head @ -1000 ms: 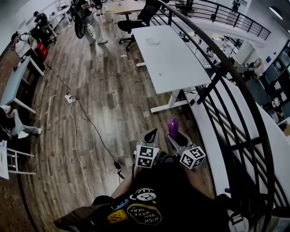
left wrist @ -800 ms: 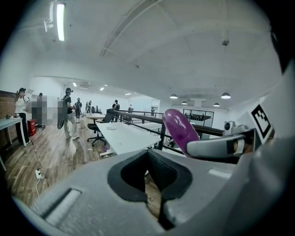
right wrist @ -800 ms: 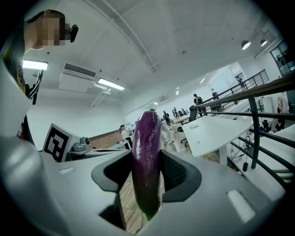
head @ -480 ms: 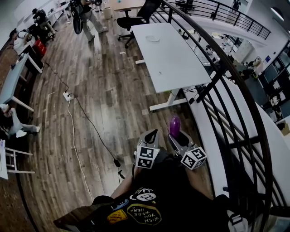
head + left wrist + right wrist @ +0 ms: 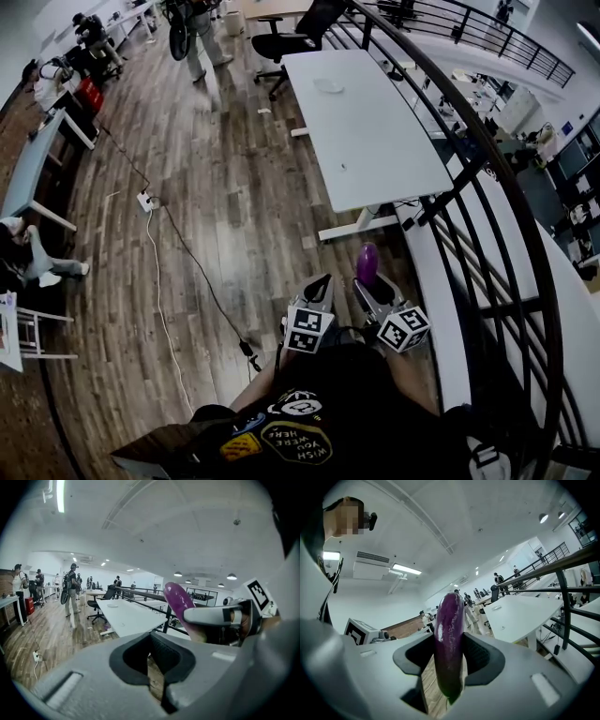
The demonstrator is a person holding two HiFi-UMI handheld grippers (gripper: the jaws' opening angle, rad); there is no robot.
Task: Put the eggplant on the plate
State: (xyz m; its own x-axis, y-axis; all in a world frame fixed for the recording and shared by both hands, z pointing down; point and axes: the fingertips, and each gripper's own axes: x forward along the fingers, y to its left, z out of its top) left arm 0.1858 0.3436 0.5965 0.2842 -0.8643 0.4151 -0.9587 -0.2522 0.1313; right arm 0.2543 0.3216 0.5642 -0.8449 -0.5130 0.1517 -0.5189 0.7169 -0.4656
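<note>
A purple eggplant (image 5: 449, 639) stands upright between the pads of my right gripper (image 5: 449, 660), which is shut on it. In the head view the eggplant (image 5: 367, 263) sticks up from that gripper (image 5: 372, 284), low and right of centre. My left gripper (image 5: 322, 284) is just to its left, empty, with its jaws together. From the left gripper (image 5: 151, 660) view the eggplant (image 5: 177, 603) shows at the right. A small white plate (image 5: 329, 85) lies at the far end of a long white table (image 5: 375, 141) ahead, well away from both grippers.
A black railing (image 5: 487, 187) runs along the right side of the table. A black office chair (image 5: 300, 36) stands past its far end. A cable and power strip (image 5: 145, 200) lie on the wooden floor at left. People stand at desks far left and beyond.
Both grippers and the eggplant have moved forward towards the white table, which now lies nearer. The grip on the eggplant is unchanged.
</note>
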